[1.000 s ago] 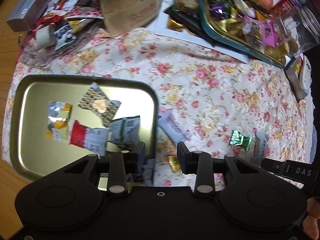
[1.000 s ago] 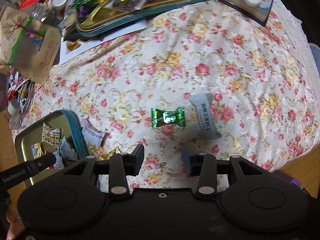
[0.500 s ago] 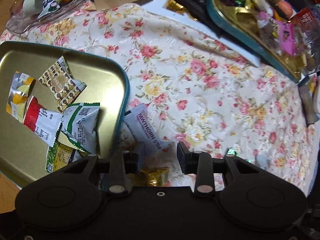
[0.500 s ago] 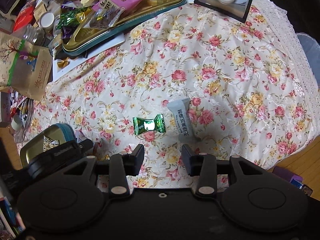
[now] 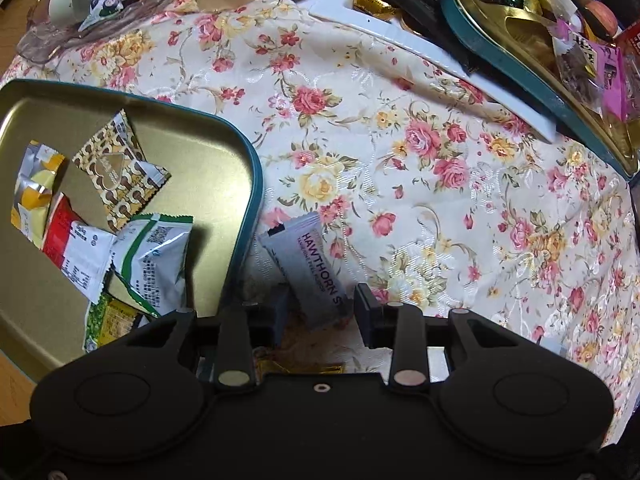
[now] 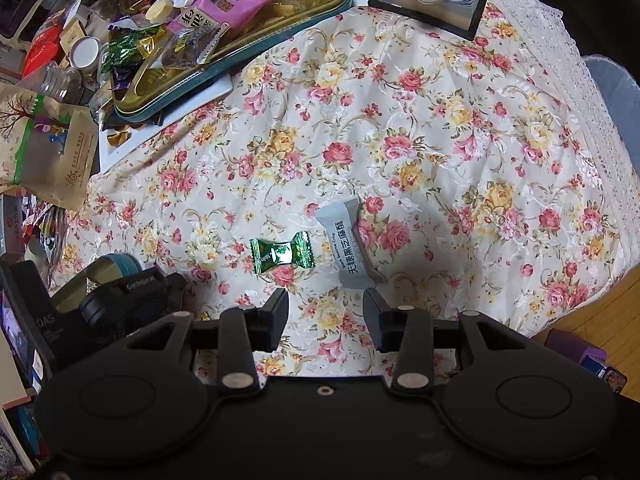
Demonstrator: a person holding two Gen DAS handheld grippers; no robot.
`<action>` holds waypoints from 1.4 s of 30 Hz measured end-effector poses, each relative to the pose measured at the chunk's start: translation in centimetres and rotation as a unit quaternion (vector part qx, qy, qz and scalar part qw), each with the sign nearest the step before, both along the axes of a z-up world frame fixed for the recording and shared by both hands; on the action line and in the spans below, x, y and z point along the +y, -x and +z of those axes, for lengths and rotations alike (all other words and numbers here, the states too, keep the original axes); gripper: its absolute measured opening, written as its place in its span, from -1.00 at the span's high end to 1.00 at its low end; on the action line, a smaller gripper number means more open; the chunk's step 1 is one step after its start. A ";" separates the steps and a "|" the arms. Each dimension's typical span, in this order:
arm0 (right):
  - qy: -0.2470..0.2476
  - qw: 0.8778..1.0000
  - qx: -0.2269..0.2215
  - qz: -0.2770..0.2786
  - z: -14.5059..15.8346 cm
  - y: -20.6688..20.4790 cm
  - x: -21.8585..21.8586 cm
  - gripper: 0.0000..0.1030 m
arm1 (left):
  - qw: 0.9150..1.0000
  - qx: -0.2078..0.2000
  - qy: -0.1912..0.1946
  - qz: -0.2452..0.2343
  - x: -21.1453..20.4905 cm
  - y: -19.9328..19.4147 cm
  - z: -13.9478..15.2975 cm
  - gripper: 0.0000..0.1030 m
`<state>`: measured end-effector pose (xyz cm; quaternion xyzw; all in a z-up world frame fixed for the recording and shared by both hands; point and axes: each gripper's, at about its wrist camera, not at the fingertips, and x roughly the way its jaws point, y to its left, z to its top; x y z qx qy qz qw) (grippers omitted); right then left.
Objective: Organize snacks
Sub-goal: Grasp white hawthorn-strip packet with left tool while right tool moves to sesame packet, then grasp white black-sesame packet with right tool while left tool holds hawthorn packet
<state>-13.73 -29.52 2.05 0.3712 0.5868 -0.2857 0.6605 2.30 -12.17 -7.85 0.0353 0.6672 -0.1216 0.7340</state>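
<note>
Hawthorn snack bar (image 5: pixel 310 268), a slim grey-lilac sachet printed with dark lettering, is lying on the floral tablecloth (image 5: pixel 420 168) just outside the teal rim of the gold tray (image 5: pixel 246 216). Its near end is sitting between the fingers of the left gripper (image 5: pixel 320 312), whose jaws are standing spread on either side of it and are not gripping it. A gold-wrapped sweet (image 5: pixel 304 368) is showing partly beneath the gripper body.

Inside the tray, several packets are already lying together: a brown patterned sachet (image 5: pixel 116 172), a yellow and silver wrapper (image 5: pixel 34 188), a red and white packet (image 5: pixel 74 252), a green and white packet (image 5: pixel 156 260) and a green and yellow one (image 5: pixel 108 320). The sorting is judged to be partly done.

In the right wrist view, the right gripper (image 6: pixel 326 316) is hovering with its jaws parted and empty above the cloth. A green foil candy (image 6: pixel 282 255) and a grey sesame crisp packet (image 6: pixel 350 248) are lying near each other just ahead of it, both outside any tray, so at least four loose items appear to be waiting for collection.

A second, crowded tray (image 6: pixel 240 60) is standing at the far edge of the cloth.
</note>
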 end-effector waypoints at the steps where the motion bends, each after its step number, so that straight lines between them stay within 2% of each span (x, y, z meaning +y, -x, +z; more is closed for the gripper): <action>1: 0.000 1.000 -0.001 0.000 0.0 0.1 -0.1 0.15 | 1.000 0.005 0.002 0.006 0.1 -0.1 -0.2 0.12; 9: 0.001 1.000 -0.002 -0.007 0.1 0.4 -0.3 0.15 | 1.000 0.000 0.008 0.020 0.4 -0.8 -0.3 0.13; 15: 0.003 1.000 -0.002 -0.011 0.2 0.7 -0.5 0.15 | 1.000 -0.011 -0.007 -0.002 -1.3 -1.6 -0.3 0.12; 17: 0.006 1.000 -0.004 -0.015 0.3 1.0 -0.8 0.15 | 1.000 -0.016 -0.015 -0.016 -2.1 -1.5 -0.3 0.18; 19: 0.011 1.000 -0.007 -0.020 0.4 1.3 -1.1 0.15 | 0.999 -0.018 -0.014 -0.038 -2.9 -1.2 -0.3 0.44; 26: 0.011 0.998 -0.014 -0.057 -0.6 3.3 -3.5 0.15 | 0.992 0.038 0.012 -0.119 -5.2 1.2 -0.5 0.45; 34: -0.011 0.991 0.007 -0.130 -3.6 5.5 -5.7 0.15 | 0.984 0.047 0.009 -0.173 -5.6 4.0 1.9 0.45; 37: -0.004 0.993 0.018 -0.115 -4.3 4.6 -5.0 0.15 | 0.982 0.051 0.022 -0.180 -4.5 4.0 3.0 0.45; 42: 0.031 0.998 0.029 -0.053 -5.1 2.5 -2.8 0.16 | 0.983 0.036 0.029 -0.180 -2.0 2.9 4.9 0.45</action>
